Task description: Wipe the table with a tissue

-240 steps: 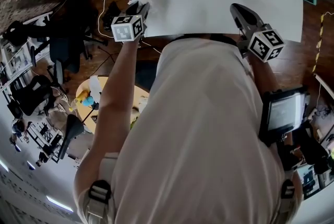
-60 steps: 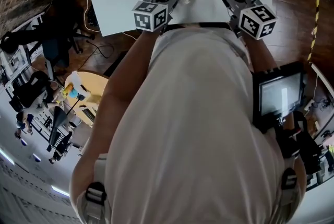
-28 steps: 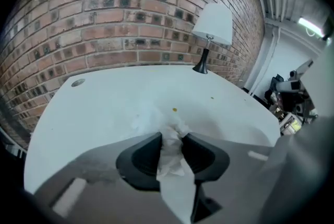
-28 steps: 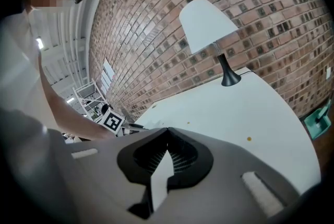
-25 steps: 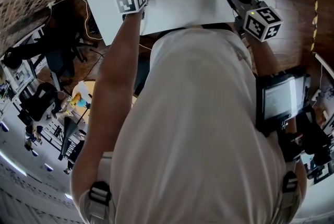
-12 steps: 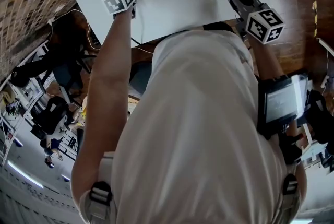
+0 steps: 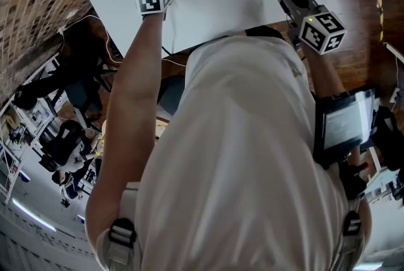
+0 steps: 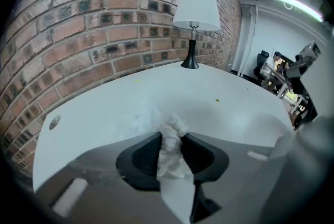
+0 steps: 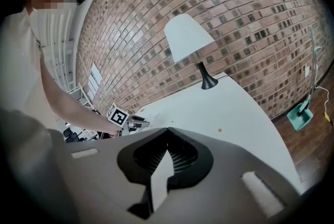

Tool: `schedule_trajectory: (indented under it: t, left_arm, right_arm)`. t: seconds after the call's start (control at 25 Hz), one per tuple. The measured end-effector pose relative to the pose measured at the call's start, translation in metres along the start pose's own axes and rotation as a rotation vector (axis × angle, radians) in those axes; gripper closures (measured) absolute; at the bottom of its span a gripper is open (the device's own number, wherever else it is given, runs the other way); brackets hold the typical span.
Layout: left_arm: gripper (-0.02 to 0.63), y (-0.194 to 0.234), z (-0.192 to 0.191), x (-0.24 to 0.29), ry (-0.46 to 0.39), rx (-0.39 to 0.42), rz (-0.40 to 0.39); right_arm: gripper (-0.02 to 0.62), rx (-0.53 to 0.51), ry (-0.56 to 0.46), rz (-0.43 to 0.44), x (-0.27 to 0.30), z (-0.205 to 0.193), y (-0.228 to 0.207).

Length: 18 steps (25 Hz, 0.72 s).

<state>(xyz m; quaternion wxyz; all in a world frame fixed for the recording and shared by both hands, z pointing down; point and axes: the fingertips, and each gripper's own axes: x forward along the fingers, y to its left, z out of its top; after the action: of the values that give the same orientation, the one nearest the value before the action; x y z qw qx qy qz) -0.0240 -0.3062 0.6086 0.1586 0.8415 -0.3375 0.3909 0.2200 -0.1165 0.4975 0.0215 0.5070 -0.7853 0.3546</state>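
Table: tissue between closing left jaws.

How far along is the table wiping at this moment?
Done: the crumpled white tissue is picked up, between the closing jaws of the left hand-held gripper. In hand: it meets the white table near its left end. Left: a small yellowish speck farther across.

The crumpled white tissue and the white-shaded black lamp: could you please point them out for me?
crumpled white tissue (image 8: 169,145): left gripper view, its bunched middle.
white-shaded black lamp (image 8: 197,8): left gripper view, its shade.
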Motion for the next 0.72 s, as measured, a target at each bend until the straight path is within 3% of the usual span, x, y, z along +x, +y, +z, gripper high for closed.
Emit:
schedule_trajectory:
  t: [0.36,0.56,0.72]
  left_arm:
    - [0.494,-0.030,0.005,0.003,0.029,0.093,-0.096]
    - [0.485,-0.082,0.004,0.003,0.040,0.128,-0.224]
    - [0.483,-0.121,0.000,0.000,0.053,0.137,-0.270]
  right_arm:
    - [0.588,0.007,-0.004,0.000,-0.002,-0.003,0.000]
    - [0.588,0.008,-0.011,0.008,0.000,-0.002,0.001]
    - [0.588,0.006,-0.017,0.016,0.000,0.000,0.002]
